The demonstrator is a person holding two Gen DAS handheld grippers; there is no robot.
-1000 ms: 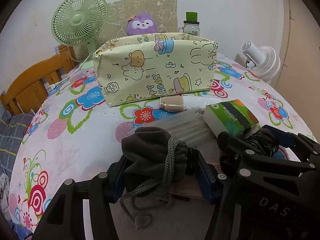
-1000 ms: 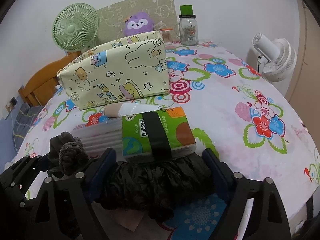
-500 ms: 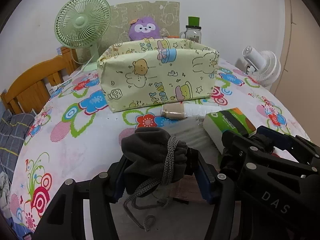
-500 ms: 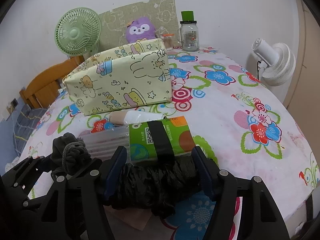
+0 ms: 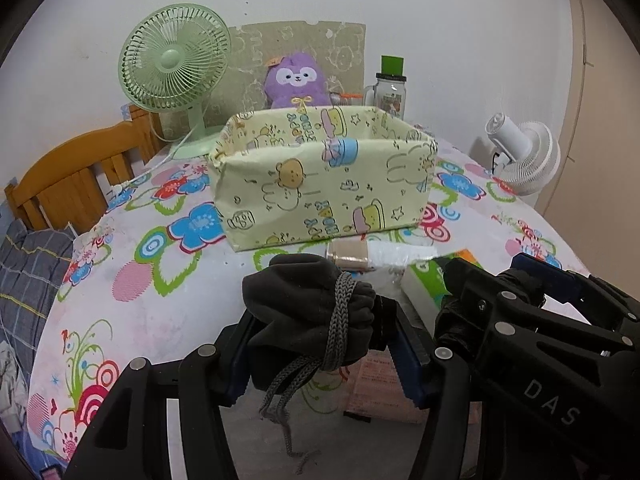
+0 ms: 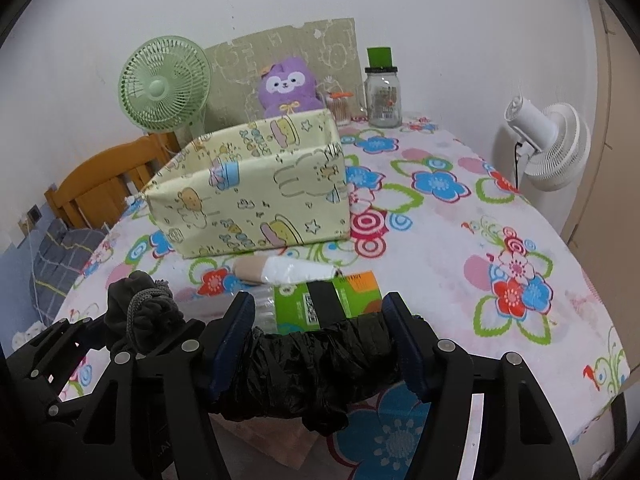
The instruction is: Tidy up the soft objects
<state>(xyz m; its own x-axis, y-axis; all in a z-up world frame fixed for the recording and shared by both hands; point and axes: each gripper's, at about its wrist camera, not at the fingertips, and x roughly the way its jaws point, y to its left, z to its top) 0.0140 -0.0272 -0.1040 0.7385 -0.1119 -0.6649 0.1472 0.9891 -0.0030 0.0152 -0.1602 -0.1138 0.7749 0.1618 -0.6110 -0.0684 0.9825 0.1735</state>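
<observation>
My left gripper (image 5: 320, 344) is shut on a dark grey drawstring pouch (image 5: 304, 312) and holds it above the table; the pouch also shows at the left of the right wrist view (image 6: 140, 312). My right gripper (image 6: 320, 344) is shut on a rolled black crinkly bundle (image 6: 316, 368), lifted off the table. A pale yellow cartoon-print fabric box (image 5: 320, 184), open at the top, stands ahead of both grippers (image 6: 256, 184). A purple plush toy (image 5: 296, 84) sits behind the box.
A green tissue pack (image 6: 328, 300), a beige tube in clear wrap (image 6: 280, 270) and a clear plastic packet lie between the grippers and the box. A green fan (image 5: 172, 64), a glass jar (image 6: 384, 92) and a white fan (image 6: 548, 148) stand further back. A wooden chair (image 5: 68, 176) is at left.
Both grippers have risen with their loads and moved toward the box, so its open top now shows. The right gripper has closed tighter on the black bundle.
</observation>
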